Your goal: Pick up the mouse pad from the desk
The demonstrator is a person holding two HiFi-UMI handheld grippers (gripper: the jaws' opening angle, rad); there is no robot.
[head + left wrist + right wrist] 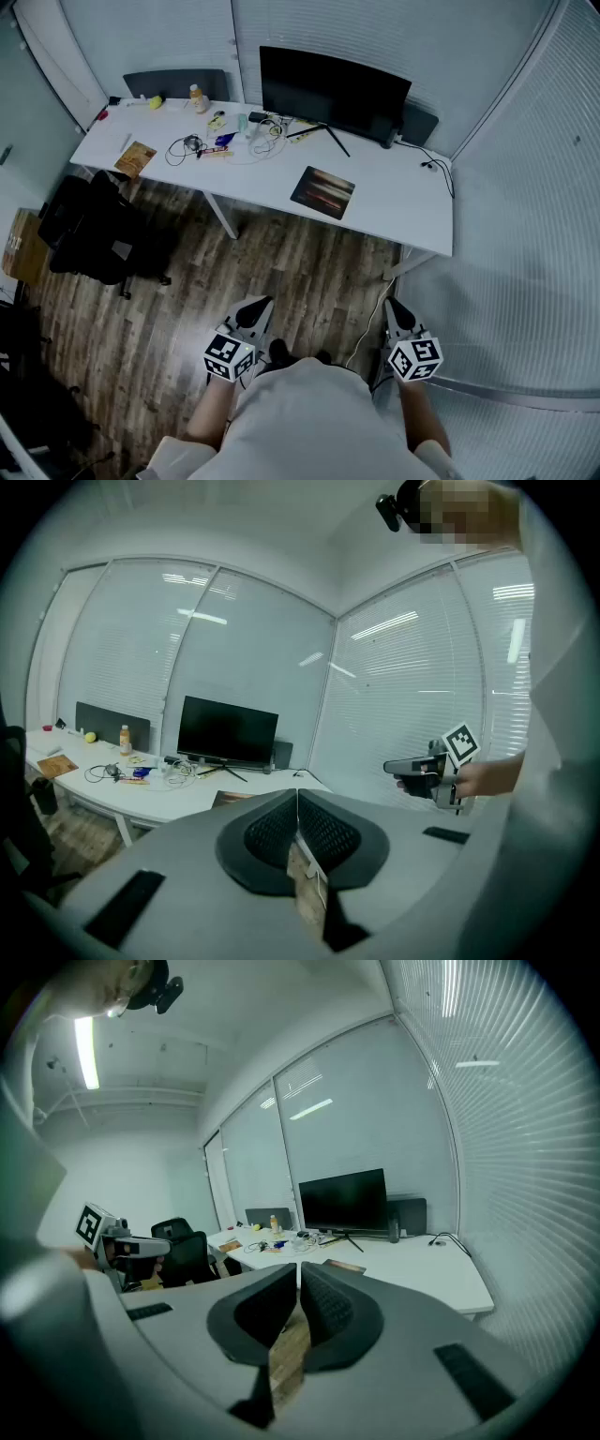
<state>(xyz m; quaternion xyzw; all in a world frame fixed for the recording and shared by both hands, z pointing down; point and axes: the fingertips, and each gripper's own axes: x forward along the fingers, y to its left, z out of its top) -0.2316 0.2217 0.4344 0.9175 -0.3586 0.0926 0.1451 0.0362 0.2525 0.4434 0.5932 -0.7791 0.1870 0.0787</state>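
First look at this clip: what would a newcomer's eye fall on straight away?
The long white desk stands out, with a black monitor at its back and the dark mouse pad lying flat near its front edge. Nearer the person, the left tongs and right tongs are both shut and empty, held low over the wood floor, well short of the desk.

Grey left gripper [255, 307] and right gripper [394, 307], black mesh pads [270, 834], white black-marked cubes [230, 356]; pale top [309, 417].
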